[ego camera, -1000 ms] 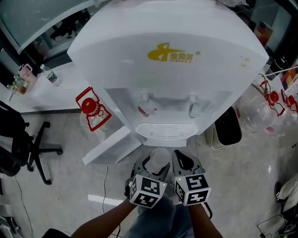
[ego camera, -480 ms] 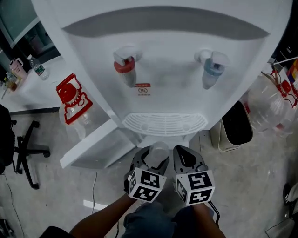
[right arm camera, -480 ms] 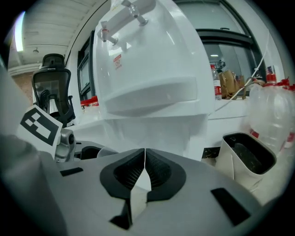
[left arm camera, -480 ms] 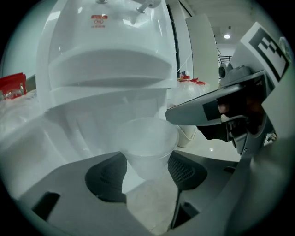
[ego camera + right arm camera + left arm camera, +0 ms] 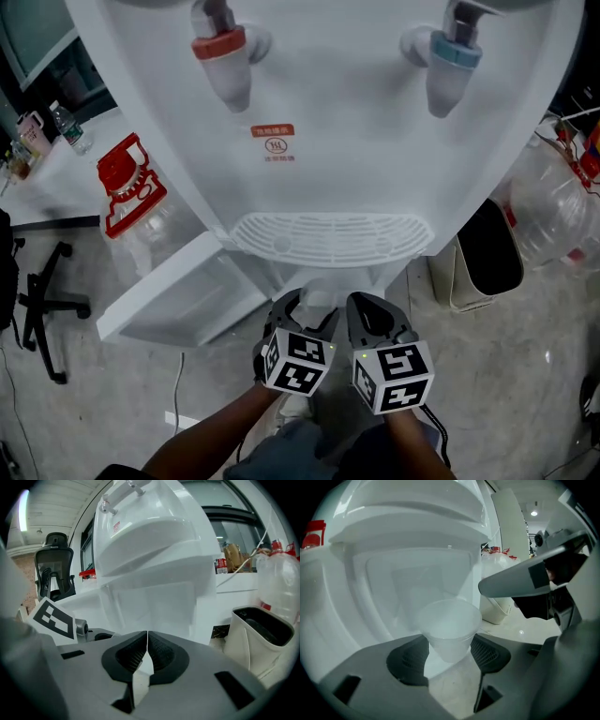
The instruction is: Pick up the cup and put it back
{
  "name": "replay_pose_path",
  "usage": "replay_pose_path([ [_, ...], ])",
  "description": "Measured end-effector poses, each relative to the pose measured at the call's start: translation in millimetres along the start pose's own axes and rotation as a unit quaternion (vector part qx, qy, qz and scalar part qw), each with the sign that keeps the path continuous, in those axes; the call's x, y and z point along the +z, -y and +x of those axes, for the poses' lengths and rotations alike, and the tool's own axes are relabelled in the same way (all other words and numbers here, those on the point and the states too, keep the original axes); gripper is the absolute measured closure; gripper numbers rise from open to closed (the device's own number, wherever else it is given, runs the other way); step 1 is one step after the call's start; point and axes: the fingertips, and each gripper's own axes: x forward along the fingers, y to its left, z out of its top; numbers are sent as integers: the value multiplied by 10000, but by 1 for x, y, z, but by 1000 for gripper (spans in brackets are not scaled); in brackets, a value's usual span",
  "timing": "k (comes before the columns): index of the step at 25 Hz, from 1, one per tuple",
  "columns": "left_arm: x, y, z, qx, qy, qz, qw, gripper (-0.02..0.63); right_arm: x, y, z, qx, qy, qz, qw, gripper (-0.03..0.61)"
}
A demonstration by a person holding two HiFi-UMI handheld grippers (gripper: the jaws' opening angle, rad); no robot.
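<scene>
1. The left tongs (image 5: 449,654) are pinching a translucent white cup (image 5: 449,627) by its tapered lower part, one dark pad on each side, and the cup sits upright with its mouth to the top
2. That cup is held clear of the floor, right in front of the white water dispenser (image 5: 347,169), just below its slotted drip tray (image 5: 328,239)
3. The right tongs (image 5: 146,651) hang just beside the left ones, pressed together with nothing between them
4. Up above the tray, a red tap (image 5: 223,56) sticks out on the left and a blue tap (image 5: 448,58) on the right, both well apart from the cup
5. The dispenser's lower door (image 5: 173,300) stands swung open to the left, near a clear water jug with a red cap (image 5: 131,192)
6. On the floor to the right of the dispenser stands a pale bin (image 5: 483,261) with a dark inside, and a big clear bottle (image 5: 555,211) just past it
</scene>
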Motion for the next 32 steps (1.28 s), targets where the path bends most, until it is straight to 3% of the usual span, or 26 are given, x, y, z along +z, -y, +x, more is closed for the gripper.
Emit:
replay_pose_path([
  [21, -29, -47, 109, 366, 201, -299, 9987, 337, -21, 8, 25, -23, -38, -311, 9995, 557],
  [32, -35, -59, 150, 444, -27, -417, 9981, 337, -33, 30, 29, -139, -124, -114, 9998, 557],
])
